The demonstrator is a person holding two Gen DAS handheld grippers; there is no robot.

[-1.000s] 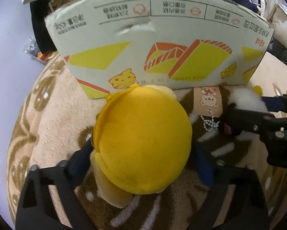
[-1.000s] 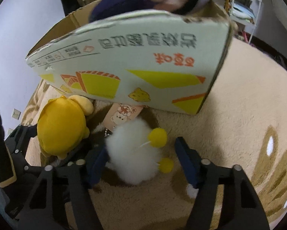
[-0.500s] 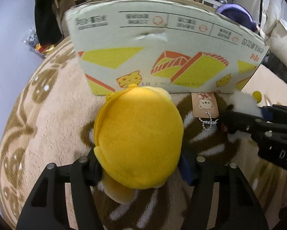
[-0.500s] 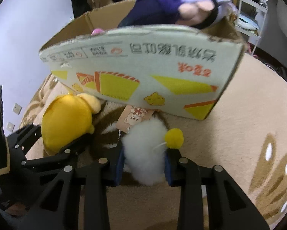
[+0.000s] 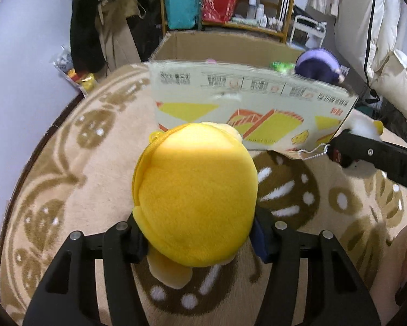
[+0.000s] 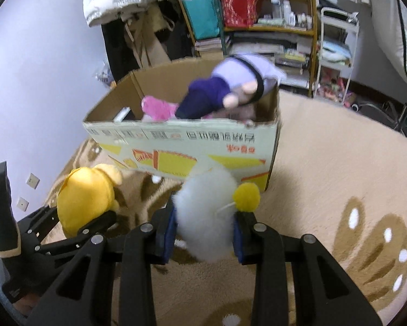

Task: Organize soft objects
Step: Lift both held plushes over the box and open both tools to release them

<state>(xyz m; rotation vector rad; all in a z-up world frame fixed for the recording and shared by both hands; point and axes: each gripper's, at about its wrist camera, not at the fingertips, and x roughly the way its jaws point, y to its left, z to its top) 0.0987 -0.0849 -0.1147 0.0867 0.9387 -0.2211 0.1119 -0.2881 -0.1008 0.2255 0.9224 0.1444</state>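
Now the yellow plush toy (image 5: 198, 203) sits clamped in the left claw (image 5: 198, 240) above the patterned rug (image 5: 67, 168), while the right claw (image 6: 204, 231) grips a white fluffy toy (image 6: 203, 217); both are near the cardboard box (image 6: 203, 146) holding a purple doll (image 6: 230, 89).

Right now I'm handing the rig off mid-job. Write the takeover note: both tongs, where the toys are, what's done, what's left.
Left tongs: shut on the yellow plush, held above the rug, short of the cardboard box.
Right tongs: shut on the white fluffy toy with its yellow pom-pom, also in front of the box.
Done: a purple doll and a pink plush already sit in the box.
Left: carry both held toys over the near wall and release them inside.
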